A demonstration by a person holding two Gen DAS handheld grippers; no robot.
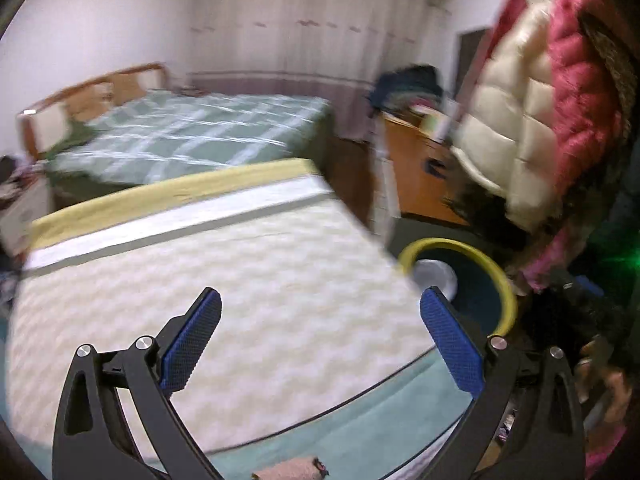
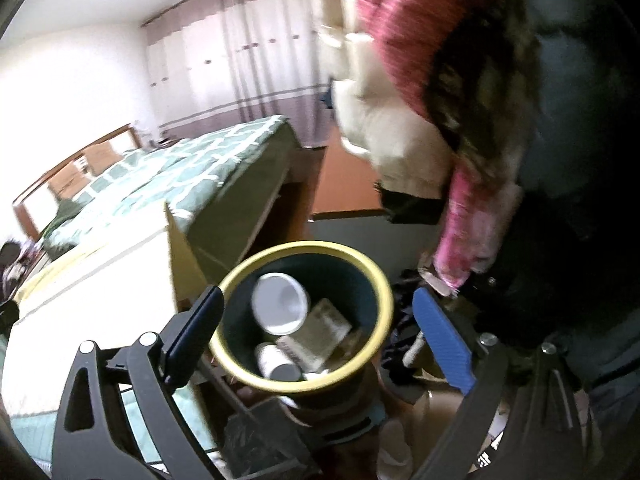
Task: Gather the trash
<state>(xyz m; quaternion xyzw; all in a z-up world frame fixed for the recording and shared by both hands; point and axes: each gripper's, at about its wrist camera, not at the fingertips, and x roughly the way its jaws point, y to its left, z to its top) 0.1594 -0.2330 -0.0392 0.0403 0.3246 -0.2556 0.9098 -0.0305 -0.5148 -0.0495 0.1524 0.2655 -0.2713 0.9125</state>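
A dark bin with a yellow rim (image 2: 362, 264) stands on the floor by the mattress corner. Inside lie a white paper cup (image 2: 280, 304), a second white cup (image 2: 276, 362) and a crumpled brownish wrapper (image 2: 320, 332). My right gripper (image 2: 316, 300) is open and empty, with its fingers on either side of the bin's mouth, above it. My left gripper (image 1: 320, 304) is open and empty above the white quilted mattress (image 1: 208, 292). The bin also shows in the left wrist view (image 1: 506, 280), right of the mattress corner, with a white cup (image 1: 434, 278) in it.
A bed with a green checked cover (image 1: 200, 132) stands behind the mattress. An orange wooden cabinet (image 1: 416, 168) is at the right. A pink and cream padded jacket (image 1: 532, 112) hangs close on the right. Clutter and dark bags (image 2: 256, 436) lie around the bin.
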